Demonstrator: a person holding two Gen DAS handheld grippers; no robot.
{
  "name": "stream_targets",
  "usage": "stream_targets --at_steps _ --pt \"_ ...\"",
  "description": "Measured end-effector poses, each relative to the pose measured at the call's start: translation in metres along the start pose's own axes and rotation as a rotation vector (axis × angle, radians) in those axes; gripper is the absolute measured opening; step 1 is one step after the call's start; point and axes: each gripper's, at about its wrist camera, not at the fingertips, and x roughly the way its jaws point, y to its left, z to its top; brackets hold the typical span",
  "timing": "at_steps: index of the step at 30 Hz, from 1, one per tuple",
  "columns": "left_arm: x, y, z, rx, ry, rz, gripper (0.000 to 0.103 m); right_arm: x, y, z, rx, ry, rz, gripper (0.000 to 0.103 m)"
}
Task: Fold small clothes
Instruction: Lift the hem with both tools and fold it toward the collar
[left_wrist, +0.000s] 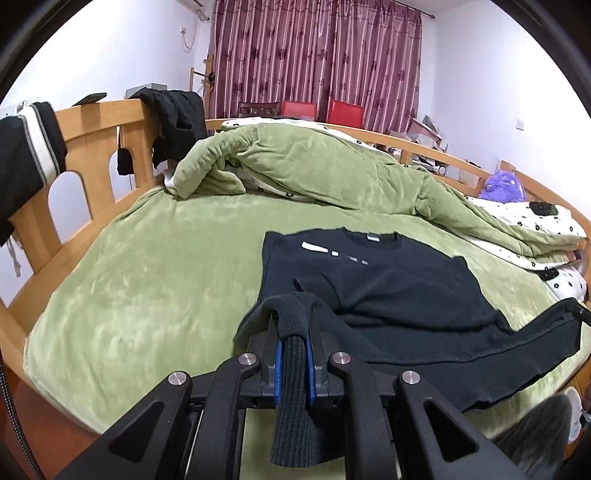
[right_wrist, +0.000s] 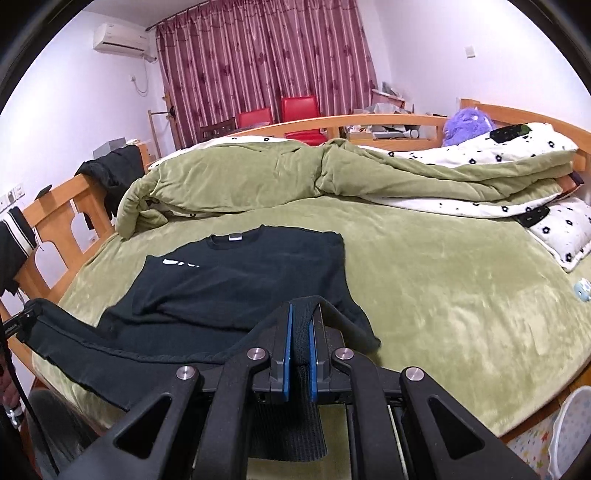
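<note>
A: Here we are at the bed, and the dark sweater (left_wrist: 388, 280) lies on the green blanket (left_wrist: 147, 280), collar at the far end, body spread flat towards us.

B: Both tools are busy. The left gripper (left_wrist: 293, 332) has its jaws pinched on the ribbed hem at the near left corner; knit bunches up between the blue pads (left_wrist: 279, 369) and hangs down below them.

A: Same on the other side. The right gripper (right_wrist: 302, 332) has its jaws pressed onto the near right corner of the hem, with the hem edge stretched between the two tools.

B: And the hem is lifted, clear of the blanket at the near edge. The sleeves look already tucked in across the chest, though the dark cloth makes that hard to read.

A: So I'd call this the bottom-to-top fold, just under way. The pushed-back quilt (right_wrist: 240, 177) is heaped on the far side, apart from the collar.

B: Next, I reckon, both corners need to travel together away from us, up and over towards the collar, kept level so the hem lands square.

A: Uneven hands would skew the fold, and knit like this will sag in the middle if the edge goes slack.
</note>
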Motion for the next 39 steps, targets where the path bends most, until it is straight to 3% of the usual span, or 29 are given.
stream_targets --at_steps 18,26,39 --pt "0.128 -0.012 0.076 -0.002 0.055 0.01 0.01 0.128 0.005 0.073 0.019 0.077 -0.014 0.007" --pt "0.186 -0.007 0.096 -0.052 0.079 -0.004 0.01 0.187 -0.004 0.098 0.064 0.094 -0.008 0.007" --pt "0.272 -0.01 0.122 -0.054 0.11 -0.002 0.01 0.287 -0.016 0.134 0.104 0.113 0.018 0.007"
